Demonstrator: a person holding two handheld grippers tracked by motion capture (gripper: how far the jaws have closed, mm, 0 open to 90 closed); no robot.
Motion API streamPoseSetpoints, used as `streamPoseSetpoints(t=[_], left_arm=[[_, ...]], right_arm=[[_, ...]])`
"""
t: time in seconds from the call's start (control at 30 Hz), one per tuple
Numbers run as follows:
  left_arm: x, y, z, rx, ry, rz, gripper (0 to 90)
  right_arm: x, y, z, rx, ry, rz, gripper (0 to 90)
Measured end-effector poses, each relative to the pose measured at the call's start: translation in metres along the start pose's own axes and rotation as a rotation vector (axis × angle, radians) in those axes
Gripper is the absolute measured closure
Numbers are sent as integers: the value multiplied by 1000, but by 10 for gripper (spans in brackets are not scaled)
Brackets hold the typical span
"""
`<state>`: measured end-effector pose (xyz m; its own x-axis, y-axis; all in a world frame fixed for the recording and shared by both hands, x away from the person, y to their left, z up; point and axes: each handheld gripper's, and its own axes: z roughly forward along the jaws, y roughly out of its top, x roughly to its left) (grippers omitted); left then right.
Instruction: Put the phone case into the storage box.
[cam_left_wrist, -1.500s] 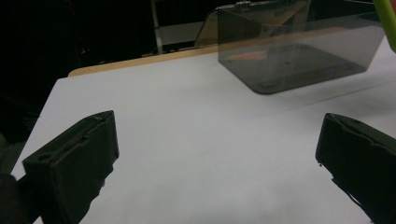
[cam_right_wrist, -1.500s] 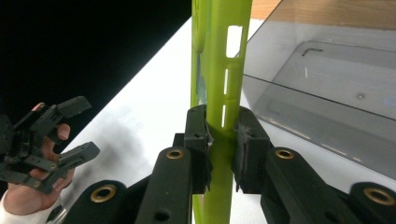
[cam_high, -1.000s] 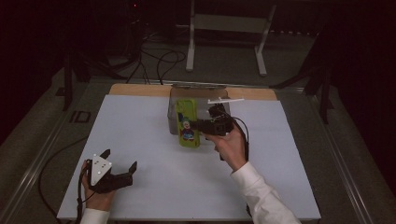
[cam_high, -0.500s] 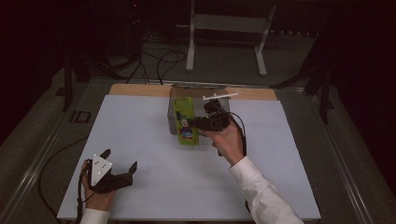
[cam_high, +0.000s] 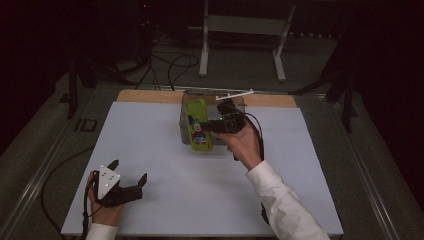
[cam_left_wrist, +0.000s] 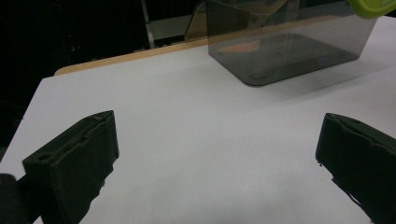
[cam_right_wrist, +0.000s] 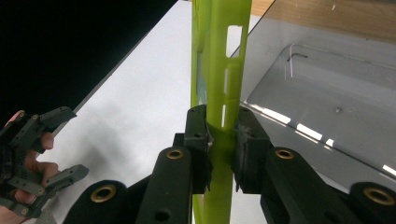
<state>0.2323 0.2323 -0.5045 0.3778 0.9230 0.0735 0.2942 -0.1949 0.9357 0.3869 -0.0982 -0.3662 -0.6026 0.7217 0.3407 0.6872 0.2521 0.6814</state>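
Counting: one green phone case (cam_high: 196, 124), one clear box (cam_high: 186, 134), two grippers. Right gripper (cam_right_wrist: 219, 140) clamps case edge, holding it over box's left wall. Left gripper (cam_high: 127, 181) jaws wide apart, empty, on white table (cam_high: 150, 150). Case print too small to read.

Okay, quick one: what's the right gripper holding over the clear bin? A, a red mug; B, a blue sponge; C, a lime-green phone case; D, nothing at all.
C: in the right gripper view the right gripper has its jaws pressed on the edge of the lime-green phone case, above the clear bin.
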Motion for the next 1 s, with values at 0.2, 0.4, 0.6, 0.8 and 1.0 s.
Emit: streamPoseSetpoints(t=[0.2, 0.4, 0.6, 0.8, 1.0], left_arm=[[0, 0, 0, 1, 0, 0, 0], [0, 0, 0, 1, -1, 0, 0], [0, 0, 0, 1, -2, 1, 0], [0, 0, 0, -1, -2, -2, 0], [0, 0, 0, 0, -3, 1, 0]], right_arm=[[-2, 7, -2, -3, -25, 0, 780], [-6, 14, -3, -6, -36, 0, 780], [-7, 22, -4, -5, -55, -5, 780], [-8, 28, -4, -2, -74, -6, 780], [-10, 33, -3, 1, -87, -11, 780]])
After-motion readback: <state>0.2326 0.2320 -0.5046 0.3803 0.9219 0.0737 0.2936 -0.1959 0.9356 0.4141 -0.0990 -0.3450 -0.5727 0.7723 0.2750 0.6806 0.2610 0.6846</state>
